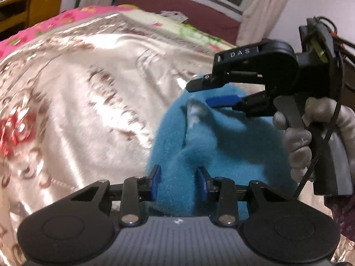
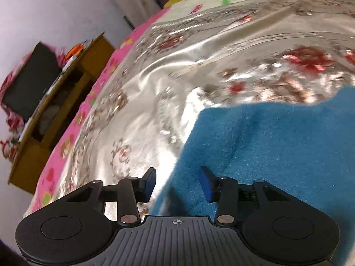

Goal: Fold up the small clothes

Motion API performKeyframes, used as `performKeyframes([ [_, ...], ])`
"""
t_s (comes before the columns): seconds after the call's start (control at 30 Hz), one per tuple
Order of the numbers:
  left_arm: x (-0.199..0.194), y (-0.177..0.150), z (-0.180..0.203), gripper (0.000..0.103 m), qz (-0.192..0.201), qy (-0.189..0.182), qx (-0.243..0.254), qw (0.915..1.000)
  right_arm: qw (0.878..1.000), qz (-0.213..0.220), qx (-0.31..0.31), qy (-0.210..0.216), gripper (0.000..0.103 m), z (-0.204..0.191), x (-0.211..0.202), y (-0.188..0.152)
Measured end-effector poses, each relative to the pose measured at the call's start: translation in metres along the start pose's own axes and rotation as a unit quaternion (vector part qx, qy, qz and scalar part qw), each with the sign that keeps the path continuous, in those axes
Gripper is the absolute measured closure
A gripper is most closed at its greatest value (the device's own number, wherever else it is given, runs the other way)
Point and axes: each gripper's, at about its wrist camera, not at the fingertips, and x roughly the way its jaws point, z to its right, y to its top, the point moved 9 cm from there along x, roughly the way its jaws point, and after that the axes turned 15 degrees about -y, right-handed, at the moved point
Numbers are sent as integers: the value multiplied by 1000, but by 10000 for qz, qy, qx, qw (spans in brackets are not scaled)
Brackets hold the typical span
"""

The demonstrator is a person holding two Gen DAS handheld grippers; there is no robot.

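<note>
A fluffy blue garment (image 1: 221, 150) lies bunched on a shiny floral bedspread (image 1: 88, 88). In the left wrist view my left gripper (image 1: 179, 182) sits at the garment's near edge. A raised fold of blue cloth fills the gap between its blue pads, which press on it. A pale tag (image 1: 195, 110) shows on the cloth farther on. My right gripper (image 1: 199, 94), held by a gloved hand (image 1: 297, 141), hovers over the garment's far side with its jaws apart. In the right wrist view the right gripper (image 2: 177, 184) straddles the garment (image 2: 277, 137) at its edge. Its left pad (image 2: 150, 181) stands clear of the cloth.
The bedspread (image 2: 177, 77) covers a pink floral sheet (image 2: 73, 133) on a bed. A wooden cabinet (image 2: 55, 110) with clutter stands beside the bed. A window with pale curtains (image 1: 261, 4) is behind the bed.
</note>
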Motion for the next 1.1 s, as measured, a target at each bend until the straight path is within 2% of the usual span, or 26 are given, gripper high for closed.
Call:
performKeyframes([
  [0.07,1,-4,-8,63,16,87,-89,9999,10000,-11,-45,27,68,-7,10,-4],
  [0.2,3,-8,-16,61,-12,225,-170,9996,9999,27,39,-104,93,-1,29,-8],
  [0.3,4,-10,-19,59,-38,210,-195,9996,9997,-43,224,76,93,4,21,-6],
  [0.37,4,-11,-21,59,-31,207,-188,9996,9994,-55,301,163,87,5,6,-3],
  [0.4,4,-11,-21,58,-25,204,-181,9996,9990,-17,361,274,80,5,-5,-1],
  [0.5,3,-9,-19,58,-23,235,-162,9996,9981,196,369,460,80,14,-45,-2],
  [0.57,1,-9,-15,58,-35,253,-121,9996,9989,370,155,249,79,29,-71,-10],
  [0.6,0,-8,-14,58,-37,254,-107,9996,9990,423,65,123,73,38,-83,-16],
  [0.7,-3,-2,-9,58,-16,248,-56,9997,9989,425,-24,-178,45,73,-110,-42],
  [0.73,-6,1,-7,58,-2,265,-40,9996,9987,437,28,-274,43,85,-117,-51],
  [0.8,-12,8,-4,59,65,338,30,9994,9982,440,191,-363,41,103,-126,-66],
  [0.83,-15,12,-2,59,116,372,105,9992,9980,414,331,-344,37,112,-129,-74],
  [0.9,-20,22,7,58,209,338,234,9989,9975,265,633,-172,30,123,-129,-89],
  [1.0,-13,41,21,57,242,182,418,9987,9961,43,881,97,29,128,-118,-100],
  [1.1,1,50,28,55,132,46,602,9981,9947,64,1005,223,16,127,-106,-98],
])
